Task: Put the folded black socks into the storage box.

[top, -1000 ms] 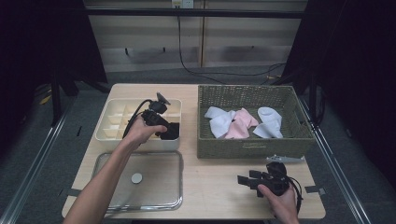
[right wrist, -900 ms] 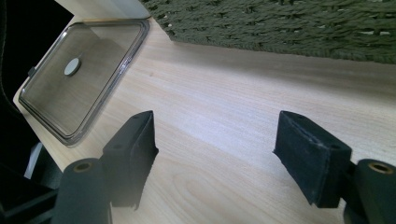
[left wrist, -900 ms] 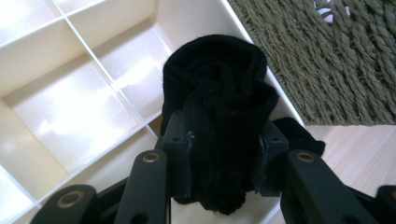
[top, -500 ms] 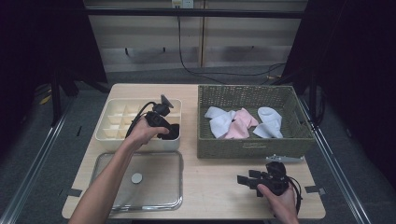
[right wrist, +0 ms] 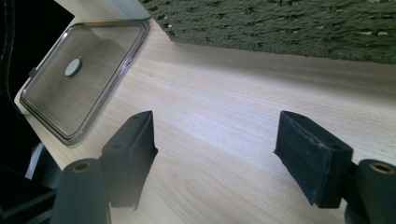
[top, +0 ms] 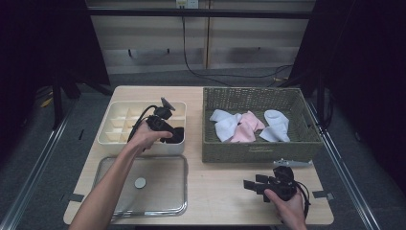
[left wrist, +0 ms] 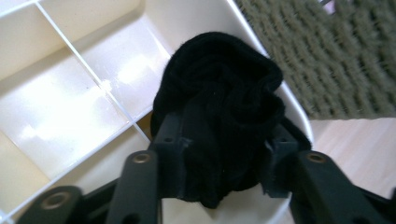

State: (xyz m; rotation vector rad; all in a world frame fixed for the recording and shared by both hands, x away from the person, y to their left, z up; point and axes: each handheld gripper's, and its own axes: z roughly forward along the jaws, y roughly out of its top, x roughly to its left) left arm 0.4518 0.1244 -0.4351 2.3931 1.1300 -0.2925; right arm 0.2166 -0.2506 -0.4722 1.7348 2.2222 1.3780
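Gripping a rolled black fabric sock (left wrist: pixel 219 107) between both black jaws, left gripper (top: pixel 165 125) down in the near right corner compartment of the cream plastic divided box (top: pixel 115 125), at the left of the pale wooden table (top: pixel 220 191). Pressed against the sock on either side, jaw pads part sunk in the fabric in the left gripper view, with the roll bulging up past them and its lower end close to the compartment floor; whether touching it, cannot tell. Standing just right of the box, green woven rectangular basket (top: pixel 258 148), holding white cloths (top: pixel 225 125) and a pink cloth (top: pixel 246 129) loosely heaped near its middle. Lying flat on the near left of the table, clear rectangular lid (top: pixel 143 189) with a round grey knob (top: pixel 140 182) at its centre. Resting low over the near right of the table, right gripper (top: pixel 253 186), jaws spread wide with nothing between them but bare wood, pointing left toward the lid, well apart from the basket's near wall.
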